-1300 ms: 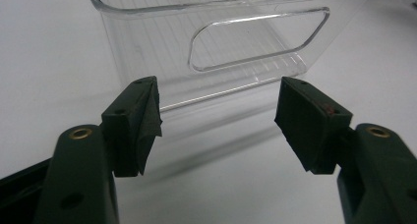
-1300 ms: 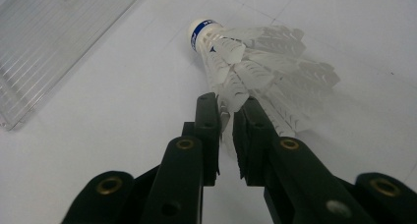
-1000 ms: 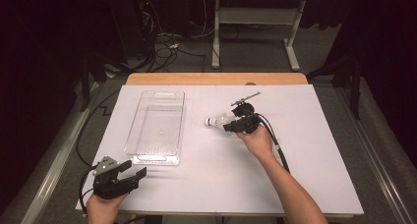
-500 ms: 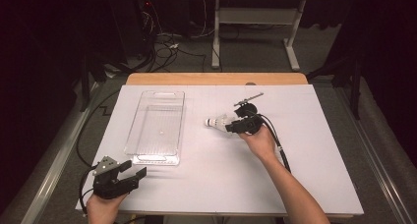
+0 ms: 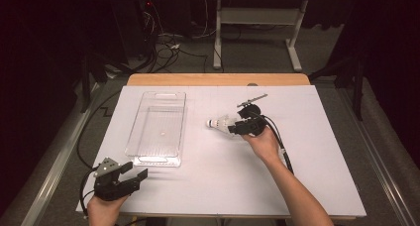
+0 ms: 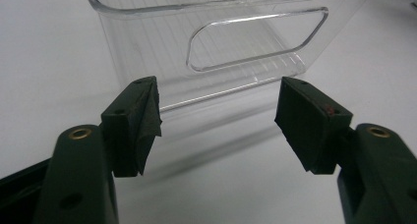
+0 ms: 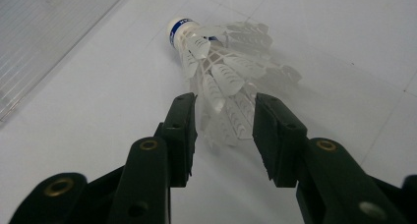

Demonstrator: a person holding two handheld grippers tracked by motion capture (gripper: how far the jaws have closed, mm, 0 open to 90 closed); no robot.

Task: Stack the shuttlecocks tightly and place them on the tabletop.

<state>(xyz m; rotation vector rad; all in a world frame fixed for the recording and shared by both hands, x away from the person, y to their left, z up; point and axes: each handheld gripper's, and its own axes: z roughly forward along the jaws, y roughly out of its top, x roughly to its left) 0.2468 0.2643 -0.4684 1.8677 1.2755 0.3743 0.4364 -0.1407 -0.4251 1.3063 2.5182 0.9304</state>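
Shuttlecock (image 7: 216, 71): whether my right hand-held gripper (image 7: 223, 135) pads touch the feather skirt, I cannot tell.
Clear bin (image 6: 231, 37): top and far end cut off in my left hand-held gripper view.
Small metal tool (image 5: 251, 100): too small to identify from above.

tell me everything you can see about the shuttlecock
The shuttlecock lies on its side on the white table cover, right of the clear bin. It has a rounded white cork with a blue band and a translucent white feather skirt. The right gripper straddles the skirt's wide end; its jaws have just been opening.
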